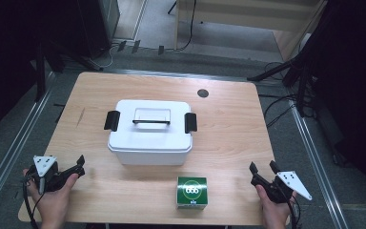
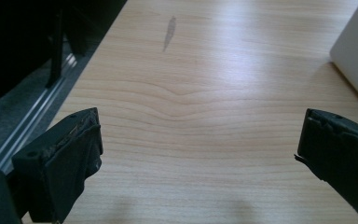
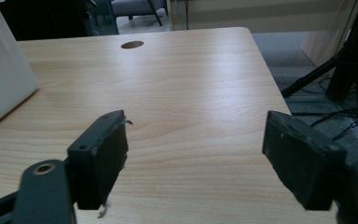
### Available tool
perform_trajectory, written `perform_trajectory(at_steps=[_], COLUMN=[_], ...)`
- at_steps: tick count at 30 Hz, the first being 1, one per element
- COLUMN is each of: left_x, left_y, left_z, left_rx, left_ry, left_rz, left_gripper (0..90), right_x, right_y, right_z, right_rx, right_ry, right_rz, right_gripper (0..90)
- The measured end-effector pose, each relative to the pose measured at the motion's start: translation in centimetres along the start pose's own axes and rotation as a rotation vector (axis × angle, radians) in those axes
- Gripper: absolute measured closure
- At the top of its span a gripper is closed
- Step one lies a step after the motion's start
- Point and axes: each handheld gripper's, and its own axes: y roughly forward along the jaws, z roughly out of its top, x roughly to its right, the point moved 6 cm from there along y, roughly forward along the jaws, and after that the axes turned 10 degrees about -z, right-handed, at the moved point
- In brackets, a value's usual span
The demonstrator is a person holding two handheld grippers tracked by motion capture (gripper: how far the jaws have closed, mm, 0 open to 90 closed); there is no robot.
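White plastic, the lidded storage box (image 1: 149, 131) sits mid-table in the high view, its long axis running left to right, a black latch at each end. Your left gripper (image 1: 80, 166) and right gripper (image 1: 262, 167) rest at the near corners, well apart from it; the green carton (image 1: 191, 192) lies nearer your right.

Left gripper view: jaws spread, nothing between, box wall (image 2: 356, 51) ahead-right.

Right gripper view: jaws likewise released, box (image 3: 2, 70) ahead-left.
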Motion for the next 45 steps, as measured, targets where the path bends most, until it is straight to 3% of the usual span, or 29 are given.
perform_trajectory(at_steps=[1, 4, 7, 8, 9, 11, 13, 16, 18, 19, 20, 23, 26, 28, 30, 31, 33, 35, 37, 38, 39, 40, 43, 44, 45], left_x=[0.0, 0.1, 0.3, 0.5, 0.8, 1.4, 2.1, 2.2, 2.2, 2.1, 2.0, 1.9, 1.9, 2.0, 2.1, 2.3, 2.7, 3.2, 3.9, 4.5, 4.5, 5.3, 6.3, 7.2, 7.2], left_y=[0.0, -0.3, -0.4, -0.4, -0.4, -0.3, -0.3, -0.3, -0.3, -0.3, -0.4, -0.4, -0.2, -0.2, -0.3, -0.3, -0.4, -0.5, -0.4, -0.2, -0.2, 0.2, 0.6, 1.2, 1.2], left_z=[0.0, 0.2, 0.2, 0.3, 0.4, 0.6, 0.7, 0.8, 0.8, 0.8, 0.8, 0.8, 0.6, 0.6, 0.6, 0.6, 0.7, 1.0, 1.5, 1.8, 1.8, 2.1, 2.2, 2.4, 2.4], left_rx=[0.0, 0.016, 0.02, 0.025, 0.032, 0.034, 0.029, 0.027, 0.026, 0.023, 0.021, 0.024, 0.017, 0.021, 0.019, 0.019, 0.027, 0.029, 0.033, 0.026, 0.026, 0.011, -0.01, -0.036, -0.036], left_ry=[0.0, -0.001, -0.012, -0.029, -0.037, -0.025, -0.006, 0.011, 0.009, 0.011, 0.013, 0.004, -0.002, 0.001, 0.006, 0.007, 0.011, 0.012, 0.004, 0.011, 0.011, 0.023, 0.036, 0.046, 0.046], left_rz=[0.0, 0.002, 0.004, -0.019, -0.032, -0.038, -0.051, -0.047, -0.05, -0.047, -0.047, -0.049, -0.057, -0.064, -0.071, -0.079, -0.094, -0.106, -0.124, -0.139, -0.139, -0.16, -0.185, -0.223, -0.223], left_gripper=[2.0, 8.3, 19.2, 26.8, 26.8, 36.1, 38.9, 41.7, 42.4, 43.9, 45.9, 46.8, 47.4, 48.4, 51.4, 53.7, 56.9, 61.1, 64.3, 69.2, 70.9, 73.8, 80.6, 83.0, 84.5], right_x=[0.0, -0.8, -1.3, -1.9, -1.9, -2.6, -3.5, -4.6, -4.9, -5.3, -5.9, -6.3, -7.0, -7.3, -7.4, -8.1, -8.9, -9.3, -10.2, -11.1, -11.1, -12.1, -13.3, -14.5, -15.0], right_y=[0.0, -0.2, -0.5, -0.7, -0.7, -0.9, -1.2, -1.3, -1.3, -1.4, -1.5, -1.6, -1.4, -1.3, -1.3, -1.4, -1.5, -1.4, -1.2, -0.7, -0.7, -0.2, 0.2, 0.6, 0.9], right_z=[0.0, 0.2, 0.4, 0.9, 0.9, 1.4, 2.0, 2.4, 2.5, 2.6, 2.8, 3.0, 3.7, 3.8, 3.8, 3.5, 3.5, 3.6, 3.8, 3.9, 3.9, 4.0, 4.0, 4.2, 4.2], right_rx=[0.0, 0.013, 0.021, 0.033, 0.033, 0.044, 0.059, 0.064, 0.065, 0.07, 0.088, 0.098, 0.085, 0.063, 0.046, 0.02, 0.008, -0.004, -0.019, -0.033, -0.033, -0.044, -0.047, -0.055, -0.061], right_ry=[0.0, -0.029, -0.023, -0.013, -0.013, -0.021, -0.032, -0.089, -0.098, -0.109, -0.16, -0.196, -0.235, -0.229, -0.232, -0.232, -0.24, -0.247, -0.238, -0.223, -0.223, -0.229, -0.24, -0.27, -0.283], right_rz=[0.0, 0.007, 0.028, 0.038, 0.038, 0.043, 0.071, 0.087, 0.102, 0.133, 0.146, 0.156, 0.192, 0.229, 0.235, 0.276, 0.315, 0.317, 0.336, 0.344, 0.344, 0.354, 0.39, 0.41, 0.421], right_gripper=[23.4, 34.7, 41.0, 45.9, 45.9, 51.7, 56.6, 57.7, 59.2, 59.5, 59.6, 60.0, 63.5, 64.0, 64.6, 64.5, 63.8, 64.0, 69.6, 76.4, 76.4, 82.8, 87.2, 90.0, 90.0])
